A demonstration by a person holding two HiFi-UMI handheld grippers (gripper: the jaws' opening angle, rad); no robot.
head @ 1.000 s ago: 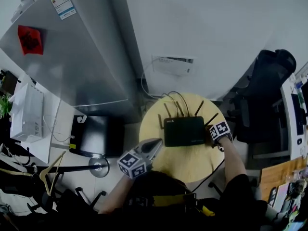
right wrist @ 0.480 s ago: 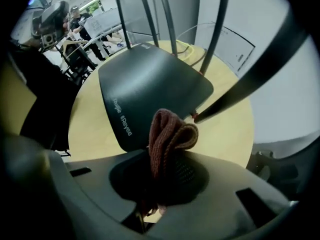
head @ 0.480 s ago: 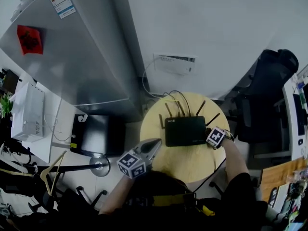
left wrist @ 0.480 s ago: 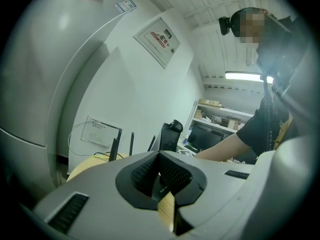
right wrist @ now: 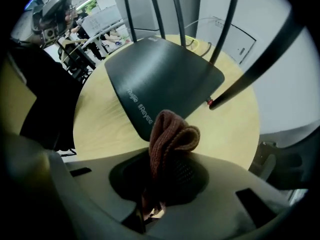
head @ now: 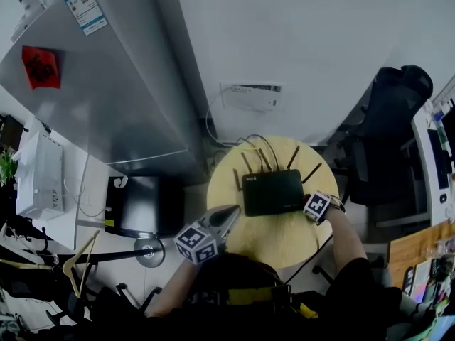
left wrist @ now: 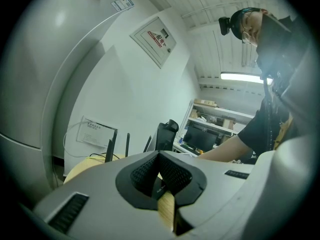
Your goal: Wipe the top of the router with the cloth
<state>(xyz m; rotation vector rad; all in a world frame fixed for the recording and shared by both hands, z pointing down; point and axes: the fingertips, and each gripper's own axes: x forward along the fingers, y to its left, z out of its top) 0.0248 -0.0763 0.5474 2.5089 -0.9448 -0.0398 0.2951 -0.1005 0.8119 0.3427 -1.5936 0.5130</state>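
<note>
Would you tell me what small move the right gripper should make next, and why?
Probably slide the right gripper forward across the router: the cloth in its jaws sits at the near edge, with most of the top ahead.

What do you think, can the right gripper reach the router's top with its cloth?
Probably yes. The right gripper holds the cloth beside a corner of the router, nothing lies on the top, and the antennas stand along the back edge.
</note>
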